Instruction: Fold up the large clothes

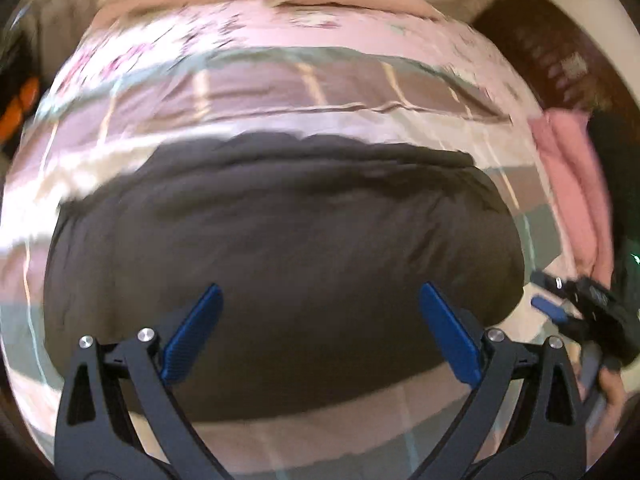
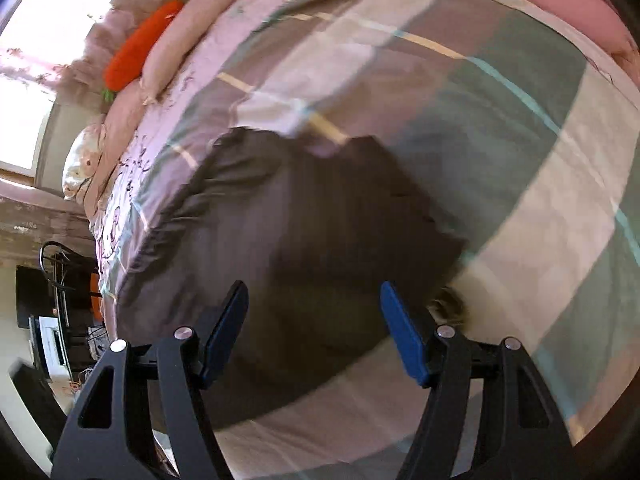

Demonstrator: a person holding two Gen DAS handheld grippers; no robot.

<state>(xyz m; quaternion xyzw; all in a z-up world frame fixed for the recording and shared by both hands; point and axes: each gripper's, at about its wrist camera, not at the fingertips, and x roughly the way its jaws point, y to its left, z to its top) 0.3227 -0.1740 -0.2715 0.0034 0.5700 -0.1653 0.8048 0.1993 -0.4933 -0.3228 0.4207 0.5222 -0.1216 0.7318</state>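
My left gripper [image 1: 320, 328] hangs with its blue pads spread wide and nothing between them, above the dark brown folded garment [image 1: 280, 264], which lies flat on the plaid pastel bedspread [image 1: 248, 100] toward the bed's near edge. My right gripper [image 2: 314, 332] also stands parted and empty over the same garment [image 2: 288, 240], pads clear of the cloth. Only the left view shows my right gripper from outside [image 1: 560, 300], just off the garment's right end, with a bit of my hand [image 1: 612, 384] behind it, and a pink folded cloth [image 1: 568, 176] at the bed's right edge. Only the right view shows a small furry trim [image 2: 448, 304] at the garment's edge. Farther off, pale pink pillows [image 2: 176, 44] line the head of the bed; the right view shows the orange carrot-shaped plush [image 2: 140, 52] whole, plus a bright window [image 2: 52, 12] and dark furniture [image 2: 60, 300] beside the bed. Both views are blurred.
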